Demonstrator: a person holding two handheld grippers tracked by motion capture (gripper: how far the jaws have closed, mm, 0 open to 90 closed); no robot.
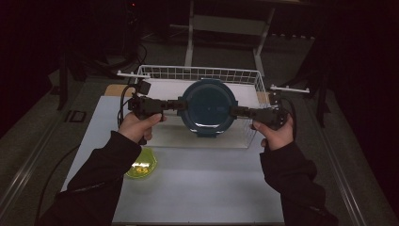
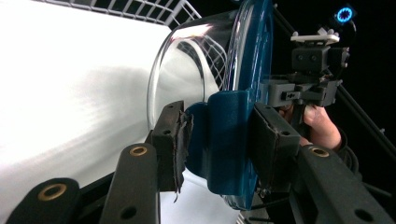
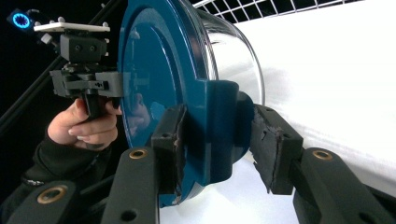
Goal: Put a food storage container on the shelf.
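Item 1, near left: yellow-green dish [image 1: 142, 165] is lying on the table [image 1: 202, 188], partly under the person's left sleeve [image 1: 101, 174]. Item 2, left gripper [image 1: 175, 105]: left hand [image 1: 136, 126] is holding it level, pointing right; jaws are clenching the left latch tab [image 2: 227, 140] of the round container [image 1: 209, 113], one pad on the lid side, other pad on the bowl side. Item 3, centre: round container w/ dark blue lid [image 1: 208, 104] and clear bowl [image 2: 187, 60], lid on; it is hanging between both grippers above the table, just in front of the white wire basket [image 1: 200, 74], lid facing up toward the high view. In the gripper views the clear bowl is facing the white tabletop, w/ basket mesh showing through the glass. Item 4, right gripper [image 1: 235, 112]: right hand [image 1: 276, 132] is holding it level, pointing left; jaws are clenching the right latch tab [image 3: 219, 130] same way, one pad per side. Item 5, far side: white wire basket is sitting on the table behind the container, approx centred. Surroundings beyond the table are dark.
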